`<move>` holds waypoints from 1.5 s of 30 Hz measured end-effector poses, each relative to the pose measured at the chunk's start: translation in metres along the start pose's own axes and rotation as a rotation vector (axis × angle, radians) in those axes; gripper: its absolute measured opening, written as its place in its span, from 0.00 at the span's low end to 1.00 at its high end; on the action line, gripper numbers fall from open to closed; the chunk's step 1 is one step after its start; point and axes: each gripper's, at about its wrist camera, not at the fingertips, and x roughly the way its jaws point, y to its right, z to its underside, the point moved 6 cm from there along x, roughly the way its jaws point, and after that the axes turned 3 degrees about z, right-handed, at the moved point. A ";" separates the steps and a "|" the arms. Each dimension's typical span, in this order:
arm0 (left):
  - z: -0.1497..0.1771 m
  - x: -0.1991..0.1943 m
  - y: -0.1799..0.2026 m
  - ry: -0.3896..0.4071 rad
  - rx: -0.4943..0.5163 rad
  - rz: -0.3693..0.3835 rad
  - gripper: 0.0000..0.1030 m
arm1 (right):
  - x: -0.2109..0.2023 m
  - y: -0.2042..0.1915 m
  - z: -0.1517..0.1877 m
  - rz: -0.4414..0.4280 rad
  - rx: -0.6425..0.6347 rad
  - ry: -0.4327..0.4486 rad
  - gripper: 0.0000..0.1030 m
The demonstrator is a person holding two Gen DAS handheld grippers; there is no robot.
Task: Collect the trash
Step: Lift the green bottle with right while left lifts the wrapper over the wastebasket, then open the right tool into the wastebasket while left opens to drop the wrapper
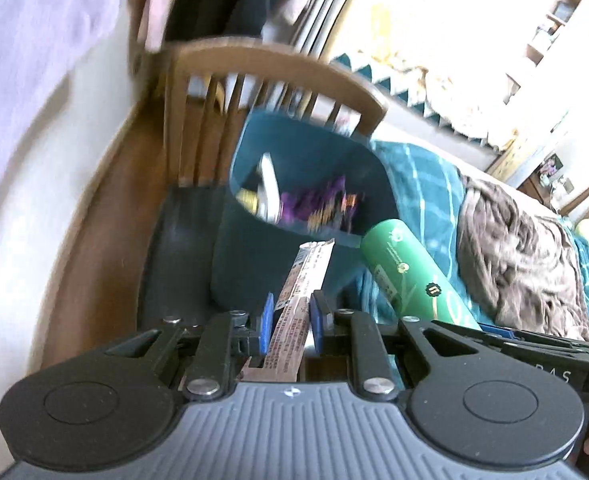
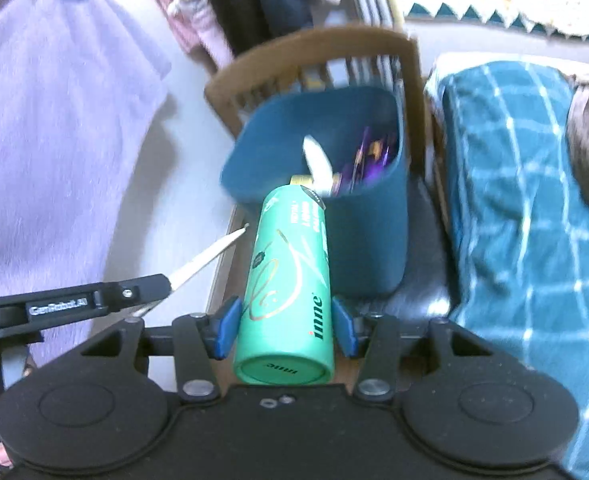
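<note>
Left gripper (image 1: pixel 292 322) clamps a flat brown wrapper (image 1: pixel 294 312) between narrow blue pads. Right gripper (image 2: pixel 284 326) grips a green can (image 2: pixel 288 280) lengthwise, base nearest the camera. Beyond both, a blue bin (image 2: pixel 358 248) holding purple packets (image 2: pixel 368 158) stands on a wooden chair (image 1: pixel 254 64), with a teal checked blanket (image 2: pixel 514 200) to the right.

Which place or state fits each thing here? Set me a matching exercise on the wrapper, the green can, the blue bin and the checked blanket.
Things:
1. wrapper
2. green can
3. blue bin
4. checked blanket

Places or states:
A. stands on the chair seat
B. clamped in the left gripper
C. spread on the bed
D. clamped in the right gripper

Pairs: 1-B, 2-D, 3-A, 4-C
</note>
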 end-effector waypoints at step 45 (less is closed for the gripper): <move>-0.043 0.106 -0.013 -0.068 0.111 -0.076 0.12 | 0.113 0.008 -0.100 0.099 -0.312 -0.041 0.65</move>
